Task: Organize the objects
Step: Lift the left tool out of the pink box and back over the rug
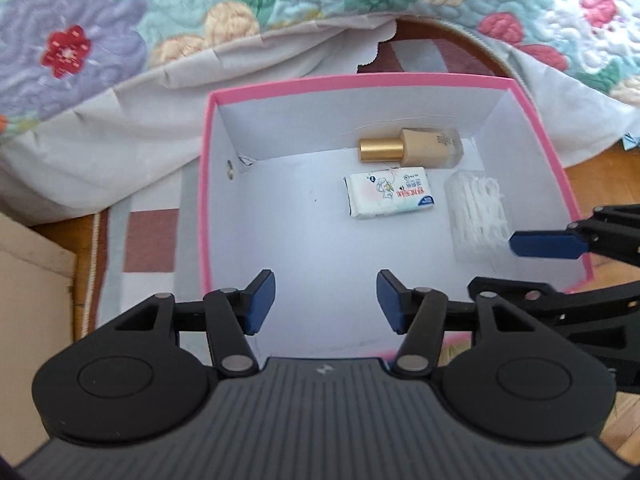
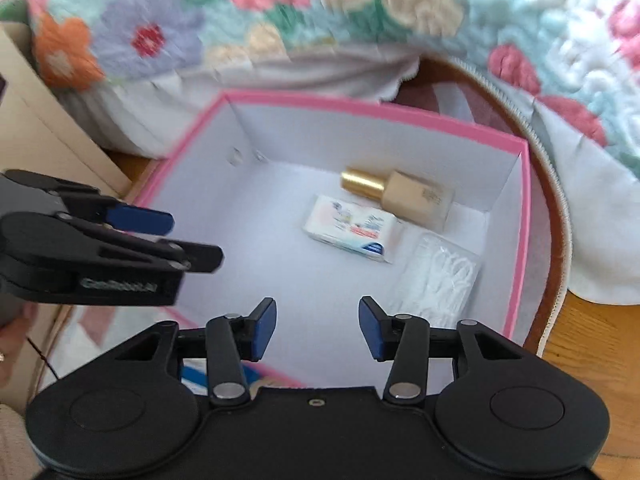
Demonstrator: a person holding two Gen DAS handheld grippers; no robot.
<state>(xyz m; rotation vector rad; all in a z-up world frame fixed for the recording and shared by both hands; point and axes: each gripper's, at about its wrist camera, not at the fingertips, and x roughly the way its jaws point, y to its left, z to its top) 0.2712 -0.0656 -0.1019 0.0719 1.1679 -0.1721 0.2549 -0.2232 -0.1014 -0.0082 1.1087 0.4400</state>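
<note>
We see bottle, tissue pack and floss picks boxed at two o'clock; left tool and right tool are parted, empty.

Print on the tissue pack and bottle is blurred.

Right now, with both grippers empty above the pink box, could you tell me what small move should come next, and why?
Probably lift both away to fetch another item. The left gripper and right gripper are open and hold nothing, while the bottle, tissue pack and cotton swabs already lie inside the box.
</note>
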